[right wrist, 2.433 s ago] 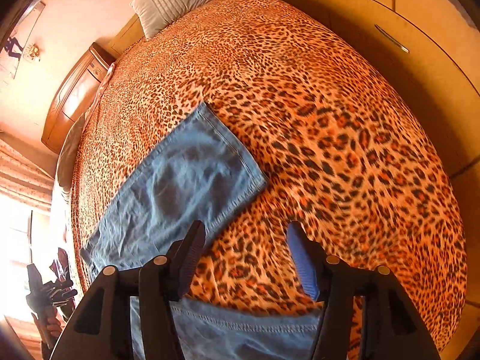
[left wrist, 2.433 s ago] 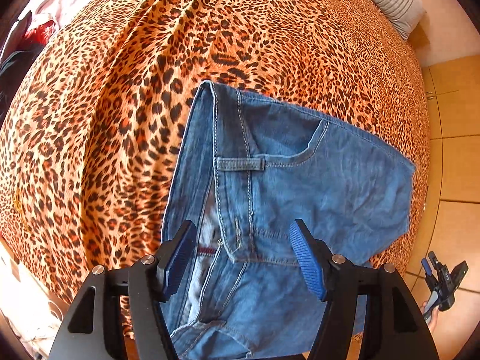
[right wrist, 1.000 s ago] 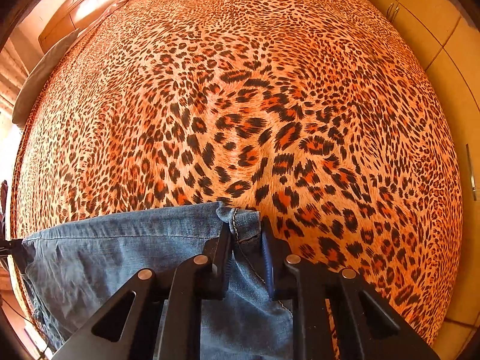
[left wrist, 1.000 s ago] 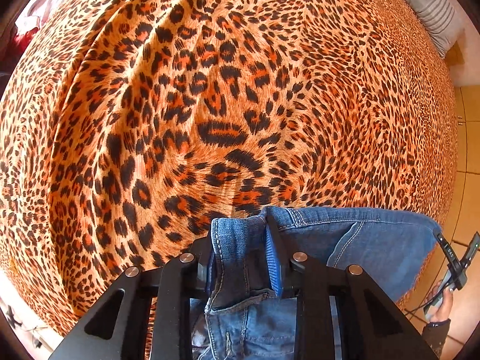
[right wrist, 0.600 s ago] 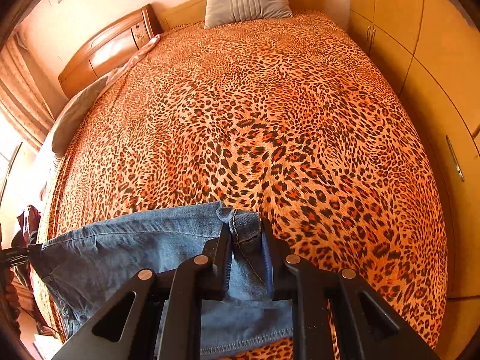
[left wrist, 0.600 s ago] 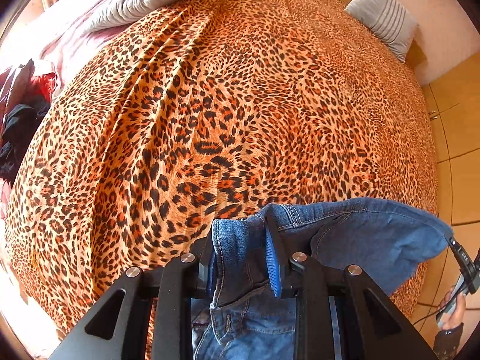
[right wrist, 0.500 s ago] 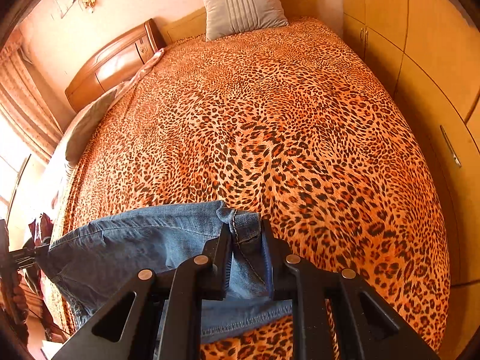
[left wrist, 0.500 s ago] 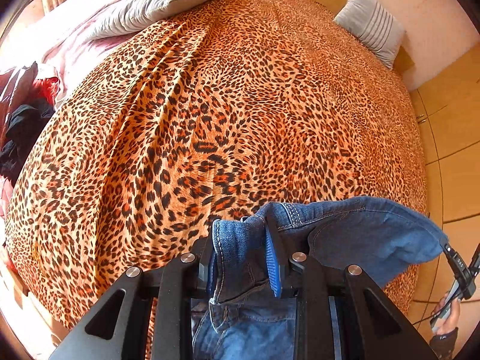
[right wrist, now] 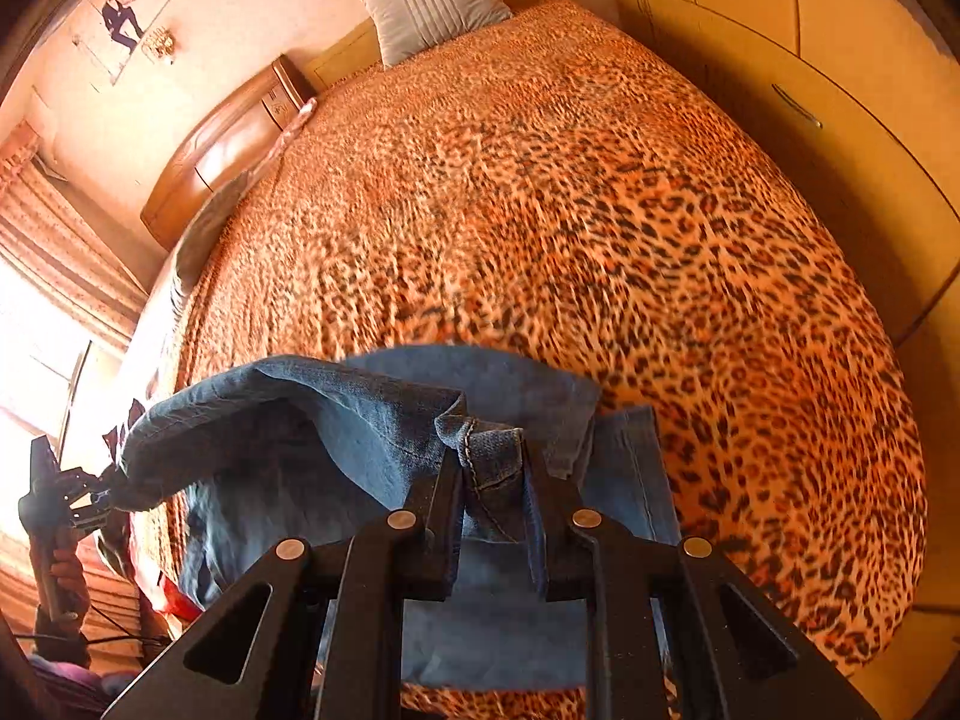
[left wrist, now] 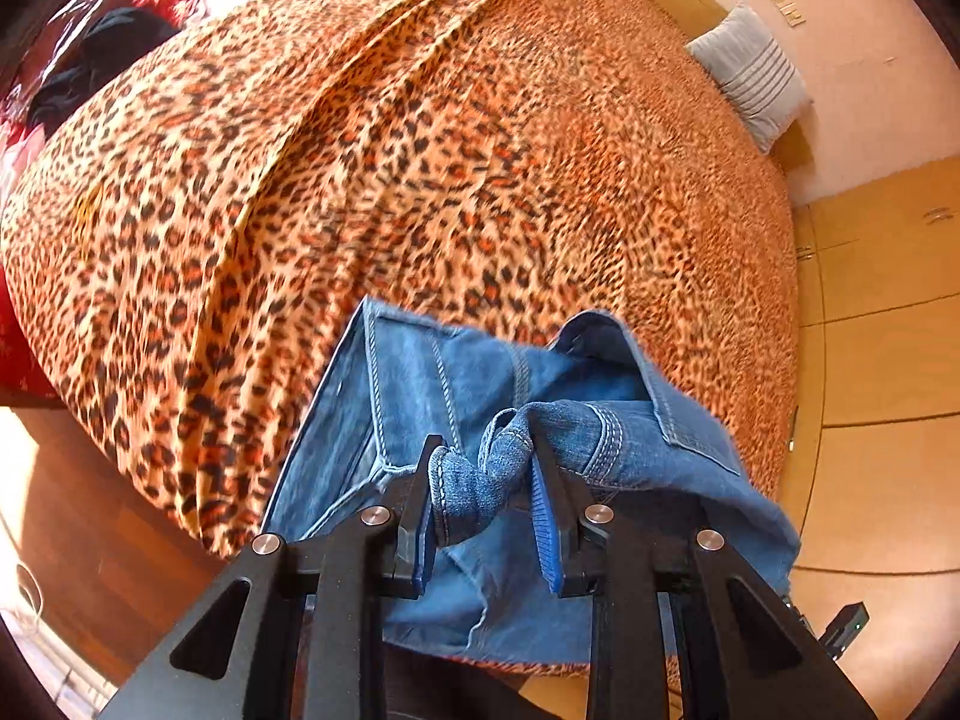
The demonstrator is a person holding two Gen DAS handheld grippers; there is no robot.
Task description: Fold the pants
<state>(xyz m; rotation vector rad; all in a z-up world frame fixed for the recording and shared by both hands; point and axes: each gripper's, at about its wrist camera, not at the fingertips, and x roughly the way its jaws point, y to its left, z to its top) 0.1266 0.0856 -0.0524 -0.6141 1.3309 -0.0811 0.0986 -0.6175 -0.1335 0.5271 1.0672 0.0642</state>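
Observation:
Blue denim pants (left wrist: 606,438) hang lifted above the leopard-print bed (left wrist: 420,150). My left gripper (left wrist: 483,468) is shut on a bunched fold of the waistband. My right gripper (right wrist: 489,462) is shut on the hem end of the pants (right wrist: 336,420). The cloth sags between the two grippers, and its lower part lies doubled on the bed (right wrist: 600,210) near the front edge. In the right wrist view the left gripper (right wrist: 57,501) shows at the far left, held in a hand.
A striped grey pillow (left wrist: 750,75) lies at the head of the bed, also in the right wrist view (right wrist: 435,3). Wardrobe doors (right wrist: 810,90) run along the right. Dark and red clothes (left wrist: 102,54) lie at the left. A wooden headboard (right wrist: 228,144) stands behind.
Both grippers, earlier open, have shut on the pants and lifted them. In the last half second they rose and pulled back, and more denim now shows draped beneath them.

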